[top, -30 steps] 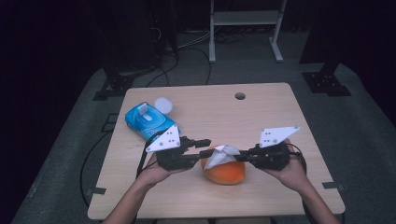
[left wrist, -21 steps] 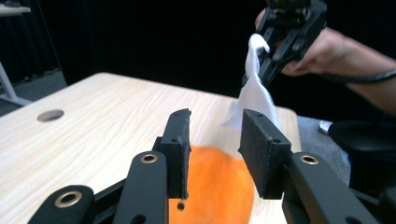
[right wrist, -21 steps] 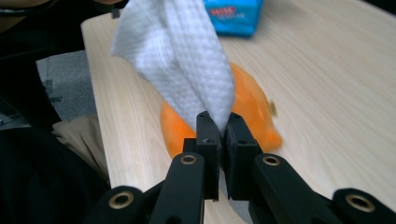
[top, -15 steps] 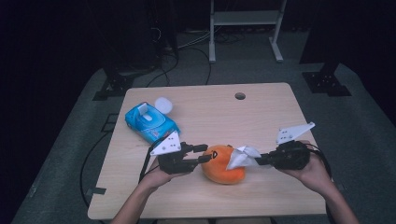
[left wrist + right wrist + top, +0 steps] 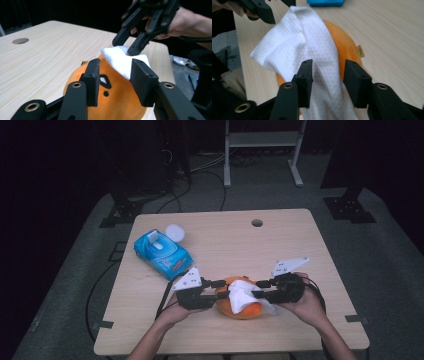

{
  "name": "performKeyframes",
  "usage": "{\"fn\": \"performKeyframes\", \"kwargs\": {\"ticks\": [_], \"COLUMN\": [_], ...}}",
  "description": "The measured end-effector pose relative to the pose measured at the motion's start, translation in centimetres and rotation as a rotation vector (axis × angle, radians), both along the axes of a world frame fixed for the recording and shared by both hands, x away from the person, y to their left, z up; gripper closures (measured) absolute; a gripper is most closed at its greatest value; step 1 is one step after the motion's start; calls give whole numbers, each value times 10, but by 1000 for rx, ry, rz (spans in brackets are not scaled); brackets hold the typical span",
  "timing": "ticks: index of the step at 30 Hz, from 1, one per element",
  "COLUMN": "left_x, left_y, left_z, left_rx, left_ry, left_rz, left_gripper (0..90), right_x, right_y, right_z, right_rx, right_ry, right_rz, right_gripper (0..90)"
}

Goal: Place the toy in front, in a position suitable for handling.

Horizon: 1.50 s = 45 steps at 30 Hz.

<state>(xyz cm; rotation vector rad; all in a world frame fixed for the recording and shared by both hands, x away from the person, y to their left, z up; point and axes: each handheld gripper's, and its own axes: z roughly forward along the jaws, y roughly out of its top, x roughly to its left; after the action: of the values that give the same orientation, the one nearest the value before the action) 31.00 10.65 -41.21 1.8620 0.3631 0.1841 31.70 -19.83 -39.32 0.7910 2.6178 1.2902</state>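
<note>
Right claw (image 5: 325, 82): jaws have just been opening, now parted, astride the white wipe (image 5: 312, 57) draped over the orange plush toy (image 5: 347, 53); pads look clear of the cloth, so nothing gripped.
Left claw (image 5: 113, 80): jaws have just been opening a little more, half apart, straddling the toy's face; whether the pads press the plush I cannot tell.
Claws together: in the high view the left claw (image 5: 220, 290) and right claw (image 5: 260, 289) point at each other across the toy, tips near but apart.
Toy: orange plush toy (image 5: 242, 304) sits on the surface (image 5: 280, 245) toward the near edge, between both hands.
Wipe: white wipe (image 5: 241, 295) lies over the top and right side of the toy, one end trailing down onto the wood.
Open room: far half of the surface is bare wood around a small hole (image 5: 257, 223); the blue wipe pack (image 5: 162, 252) with its round white lid (image 5: 175, 232) lies well apart at the far left.
Change: a second ago the wipe was pinched up between both claws above the toy; now it is let go and draped, and both hands are lower.
</note>
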Motion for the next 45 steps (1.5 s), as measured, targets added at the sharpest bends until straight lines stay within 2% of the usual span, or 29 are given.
{"fn": "performKeyframes", "kwargs": {"ticks": [2,4,5,6,8,9,10,12,13,14,18,20,22,26,27,28,31,35,38,42,45], "left_x": [0,0,0,1,2,3,4,5,6,6,7,8,12,19,20,21,20,18,15,9,4], "left_y": [-2,-3,-4,-5,-5,-6,-6,-7,-7,-7,-5,-4,-1,1,0,0,-1,-3,-6,-11,-14], "left_z": [-2,-3,-4,-5,-6,-7,-8,-10,-11,-11,-11,-10,-9,-12,-14,-17,-20,-23,-22,-23,-24], "left_rx": [9,15,23,29,33,37,37,38,40,40,36,35,12,17,21,21,32,33,52,70,85], "left_ry": [6,7,3,3,6,8,12,20,18,19,21,15,13,29,33,42,49,55,41,48,43], "left_rz": [-5,-5,-3,2,8,13,16,18,18,19,14,17,24,19,15,-2,-5,-11,-13,-21,-34], "left_gripper": [585,585,585,585,585,584,584,581,580,577,561,517,476,404,404,413,444,447,442,446,445], "right_x": [-3,-4,-7,-7,-12,-17,-17,-21,-23,-24,-22,-20,-18,-16,-16,-15,-13,-8,-7,-4,-3], "right_y": [2,2,3,3,4,6,6,9,12,19,25,27,28,26,26,25,20,13,10,7,5], "right_z": [0,0,2,2,5,8,8,9,8,4,-1,-3,-6,-15,-15,-16,-16,-17,-18,-17,-17], "right_rx": [1,10,15,15,22,41,41,56,51,24,23,26,21,31,31,37,39,58,60,62,59], "right_ry": [-36,-51,-86,-86,-139,-183,-183,-203,-205,-220,-219,-213,-200,-170,-170,-141,-121,-91,-89,-91,-89], "right_rz": [-11,-10,-15,-15,-18,-10,-10,29,46,62,75,76,68,63,63,51,33,18,10,-29,-31], "right_gripper": [510,502,480,480,462,437,437,447,446,447,451,482,511,587,587,633,685,709,708,701,702]}}
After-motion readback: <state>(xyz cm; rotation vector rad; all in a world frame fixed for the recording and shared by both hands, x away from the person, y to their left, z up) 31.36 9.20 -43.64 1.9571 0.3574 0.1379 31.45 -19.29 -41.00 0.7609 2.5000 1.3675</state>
